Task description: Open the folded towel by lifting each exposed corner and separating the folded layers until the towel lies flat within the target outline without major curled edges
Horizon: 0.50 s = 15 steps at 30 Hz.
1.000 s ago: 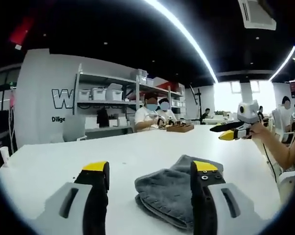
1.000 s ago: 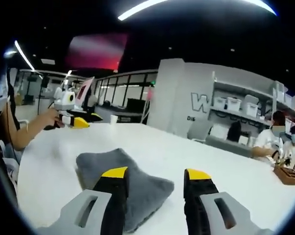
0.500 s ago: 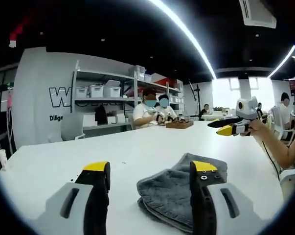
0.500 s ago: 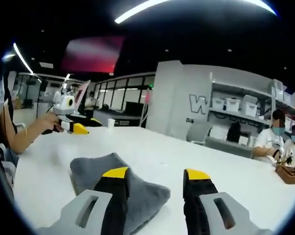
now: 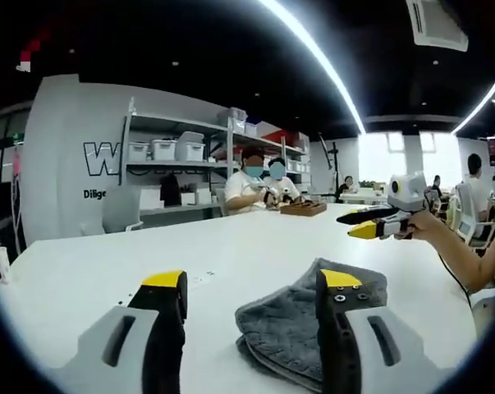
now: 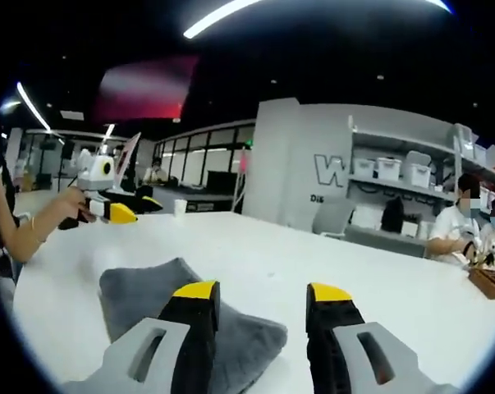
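Note:
A folded grey towel lies on the white table, behind and partly under my left gripper's right jaw. My left gripper stands open above the table, nothing between its jaws. In the right gripper view the same towel lies low left, reaching under the left jaw. My right gripper is open and holds nothing. The right gripper hangs in the air at the right of the left gripper view, in a hand. At the left of the right gripper view, the left gripper is likewise held up.
Two seated people work at the table's far end beside a wooden box. Shelves with white bins stand against the wall. A paper cup sits at the table's far edge.
Both views have shifted slightly as the hands moved. The towel sits a little further right in the left gripper view and lower left in the right gripper view. Jaws stay open.

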{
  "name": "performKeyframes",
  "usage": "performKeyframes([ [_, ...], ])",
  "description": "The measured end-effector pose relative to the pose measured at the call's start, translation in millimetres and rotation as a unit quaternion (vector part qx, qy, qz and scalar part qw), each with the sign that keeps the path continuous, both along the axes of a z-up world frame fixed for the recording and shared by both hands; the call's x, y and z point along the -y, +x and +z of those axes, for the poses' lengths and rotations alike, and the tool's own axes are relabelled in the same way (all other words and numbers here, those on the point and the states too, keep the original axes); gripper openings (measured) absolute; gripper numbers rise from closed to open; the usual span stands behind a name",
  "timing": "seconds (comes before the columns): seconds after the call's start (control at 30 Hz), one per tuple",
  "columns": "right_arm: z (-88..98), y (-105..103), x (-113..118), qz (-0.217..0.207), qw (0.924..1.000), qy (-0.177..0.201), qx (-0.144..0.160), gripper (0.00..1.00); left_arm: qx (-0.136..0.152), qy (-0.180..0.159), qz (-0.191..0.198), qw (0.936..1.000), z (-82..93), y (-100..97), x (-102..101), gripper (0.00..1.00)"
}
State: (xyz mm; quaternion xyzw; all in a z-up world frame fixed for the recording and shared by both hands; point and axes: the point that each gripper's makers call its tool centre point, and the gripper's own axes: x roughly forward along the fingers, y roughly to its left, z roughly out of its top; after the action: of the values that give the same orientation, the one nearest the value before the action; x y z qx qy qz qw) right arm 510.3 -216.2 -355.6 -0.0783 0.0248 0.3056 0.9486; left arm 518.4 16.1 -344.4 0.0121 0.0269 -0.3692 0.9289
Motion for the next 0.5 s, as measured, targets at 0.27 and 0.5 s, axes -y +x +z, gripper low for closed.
performKeyframes([
  [0.27, -7.5, 4.1, 0.0, 0.0, 1.0, 0.0, -0.007, 0.38, -0.006, 0.005, -0.006, 1.0, -7.3, 2.5, 3.0, 0.57],
  [0.5, -18.8, 10.3, -1.3, 0.001, 0.9999, -0.001, -0.017, 0.37, -0.016, 0.006, -0.001, 0.9999, -21.6, 7.6, 3.7, 0.54],
])
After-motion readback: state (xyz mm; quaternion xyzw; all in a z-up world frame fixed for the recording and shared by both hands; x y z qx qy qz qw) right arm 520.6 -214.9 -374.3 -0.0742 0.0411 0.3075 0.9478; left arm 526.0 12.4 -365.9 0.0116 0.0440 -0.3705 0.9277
